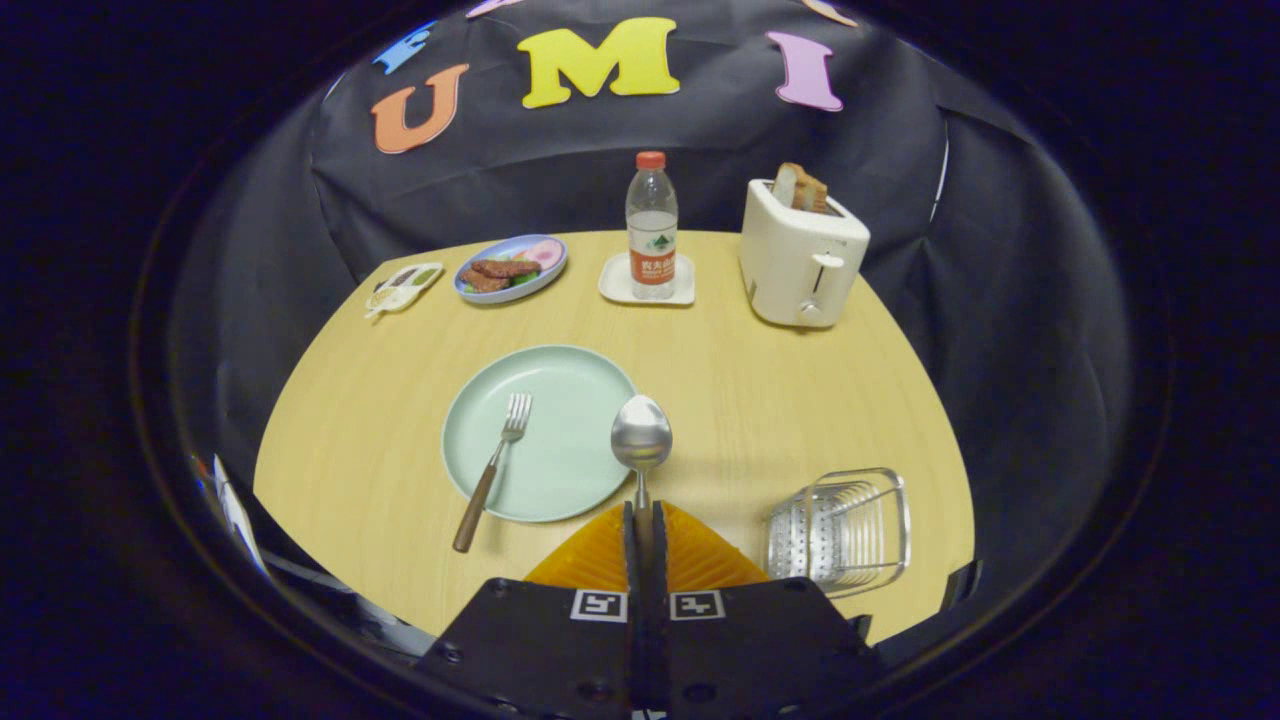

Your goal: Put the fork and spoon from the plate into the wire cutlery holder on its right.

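Observation:
My gripper [645, 512] is shut on the spoon's handle, with both orange fingers [590, 560] pressed together on it. The spoon [641, 438] sticks straight ahead, its steel bowl hanging above the right rim of the pale green plate [570, 400]. On that plate lies the fork [495, 468], tines pointing away, its brown wooden handle reaching over the near rim onto the table. The wire cutlery holder [840, 530] stands on the table to the right of the fingers, near the front edge.
At the back of the round wooden table [780, 400] stand a cream toaster [800, 255] with bread in it, a water bottle [651, 225] on a white coaster, a blue dish of food [510, 268] and a small sauce dish [403, 287].

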Demonstrator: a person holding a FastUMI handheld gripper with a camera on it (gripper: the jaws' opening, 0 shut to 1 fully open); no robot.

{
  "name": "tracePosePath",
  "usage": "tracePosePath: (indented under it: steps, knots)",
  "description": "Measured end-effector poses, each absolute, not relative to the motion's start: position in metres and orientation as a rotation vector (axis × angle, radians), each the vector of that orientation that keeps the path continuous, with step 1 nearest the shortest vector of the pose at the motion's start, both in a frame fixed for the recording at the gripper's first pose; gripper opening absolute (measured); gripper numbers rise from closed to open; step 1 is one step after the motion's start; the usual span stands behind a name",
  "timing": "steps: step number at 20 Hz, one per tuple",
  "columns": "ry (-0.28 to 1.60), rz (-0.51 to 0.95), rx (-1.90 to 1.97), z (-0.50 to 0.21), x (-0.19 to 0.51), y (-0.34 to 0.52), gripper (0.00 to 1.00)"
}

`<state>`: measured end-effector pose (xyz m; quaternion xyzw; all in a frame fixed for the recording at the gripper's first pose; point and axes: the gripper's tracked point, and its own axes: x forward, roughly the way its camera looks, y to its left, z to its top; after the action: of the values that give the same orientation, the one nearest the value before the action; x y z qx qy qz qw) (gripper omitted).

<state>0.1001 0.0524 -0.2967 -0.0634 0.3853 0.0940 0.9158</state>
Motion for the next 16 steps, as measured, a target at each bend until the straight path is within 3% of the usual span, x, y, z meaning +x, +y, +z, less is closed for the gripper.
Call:
tracePosePath:
  steps: [9,16]
  knots:
    - [0.777,0.112,-0.085,-0.273,0.071,-0.061,0.0]
    - [0.826,0.113,-0.075,-0.285,0.058,-0.079,0.01]
